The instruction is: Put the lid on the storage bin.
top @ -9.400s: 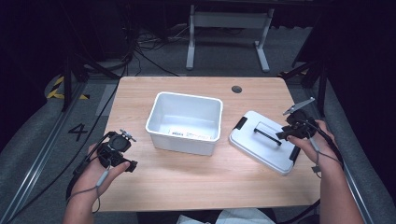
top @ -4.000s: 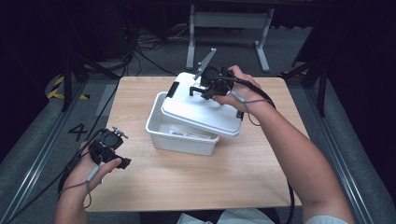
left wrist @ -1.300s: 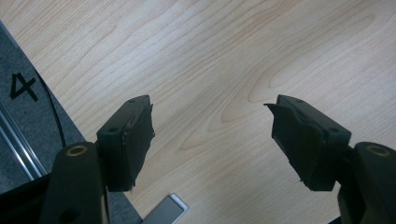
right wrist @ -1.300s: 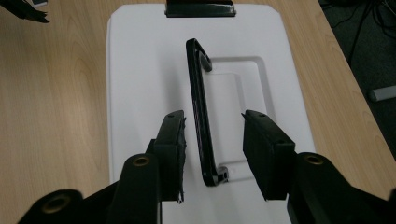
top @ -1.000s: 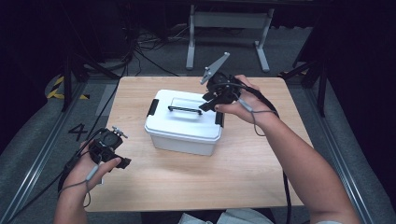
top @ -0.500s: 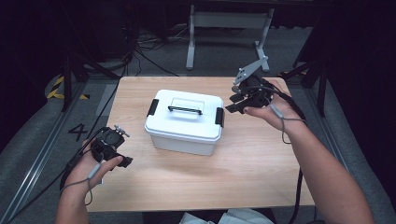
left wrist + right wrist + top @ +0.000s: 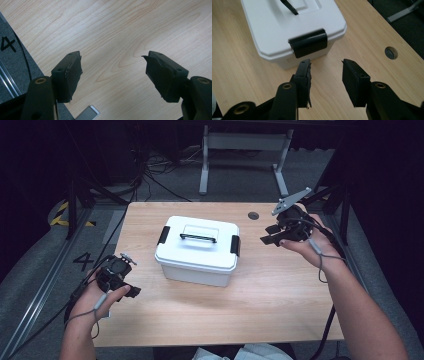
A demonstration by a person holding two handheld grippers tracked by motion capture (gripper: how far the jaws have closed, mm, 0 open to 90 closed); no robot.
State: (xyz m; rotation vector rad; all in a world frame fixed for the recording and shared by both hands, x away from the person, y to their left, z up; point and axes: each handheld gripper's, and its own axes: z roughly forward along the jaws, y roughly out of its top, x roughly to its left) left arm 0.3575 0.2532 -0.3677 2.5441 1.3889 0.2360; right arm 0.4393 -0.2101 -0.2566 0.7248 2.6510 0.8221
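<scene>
A white plastic box (image 7: 197,251) stands in the middle of the wooden table (image 7: 280,295) with its white lid (image 7: 200,238) on top. The lid has a black handle (image 7: 198,238) and a black latch at each end (image 7: 235,245). My right gripper (image 7: 270,238) hovers open to the right of the box, apart from it. In the right gripper view the near latch (image 7: 308,43) lies just beyond the open gripper (image 7: 325,75). My left gripper (image 7: 131,290) is held open over the table's front left part, with bare wood between its jaws (image 7: 113,72).
A round cable hole (image 7: 253,215) sits at the table's back right, also in the right gripper view (image 7: 391,52). Dark floor with cables and a metal stand (image 7: 245,150) lies behind. A floor marking "4" (image 7: 82,261) is left of the table.
The right gripper set the lid on the box, let go and drew back to the right, now open beside the box. The left gripper has stayed put.
</scene>
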